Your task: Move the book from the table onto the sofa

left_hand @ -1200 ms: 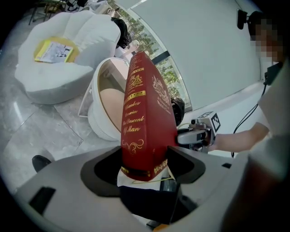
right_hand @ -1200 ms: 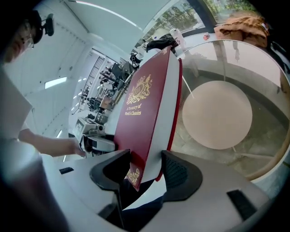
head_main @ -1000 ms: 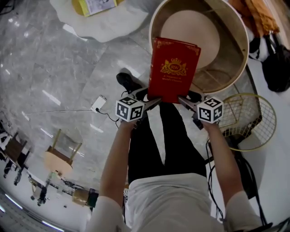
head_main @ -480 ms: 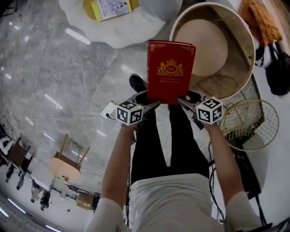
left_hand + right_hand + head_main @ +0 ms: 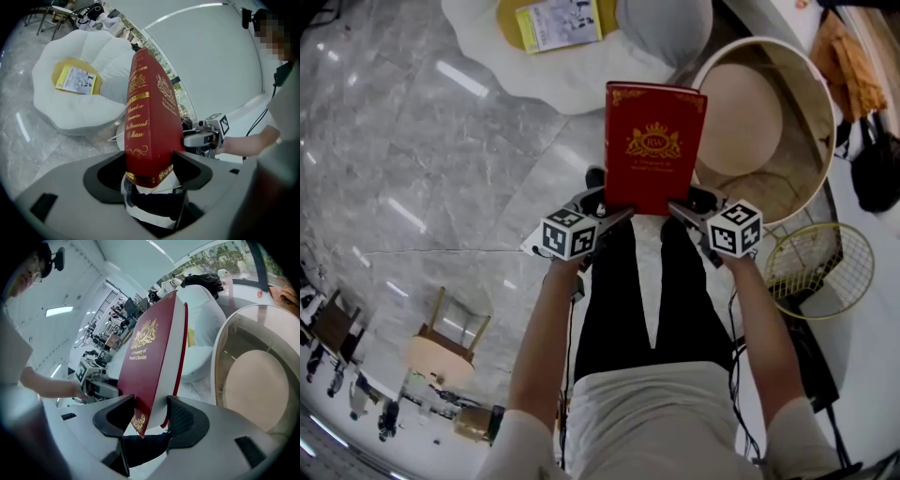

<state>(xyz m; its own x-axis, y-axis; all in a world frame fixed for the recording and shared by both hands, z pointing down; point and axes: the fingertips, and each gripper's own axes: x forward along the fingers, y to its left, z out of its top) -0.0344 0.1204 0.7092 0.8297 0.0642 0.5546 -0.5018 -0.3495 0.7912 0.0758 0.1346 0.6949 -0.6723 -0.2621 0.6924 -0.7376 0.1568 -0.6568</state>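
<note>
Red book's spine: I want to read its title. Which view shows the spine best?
The left gripper view: the red book has its gilt-lettered spine facing that camera. The head view shows only the front cover; the right gripper view shows the cover aslant and the page edge, no spine.

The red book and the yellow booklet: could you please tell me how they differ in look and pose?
The red book is a thick hardcover with gold ornament; the yellow booklet is thin with a pale printed panel. The red book is held in the air by the left hand-held gripper and right hand-held gripper; the yellow booklet lies flat on the white sofa. Both are rectangular.
</note>
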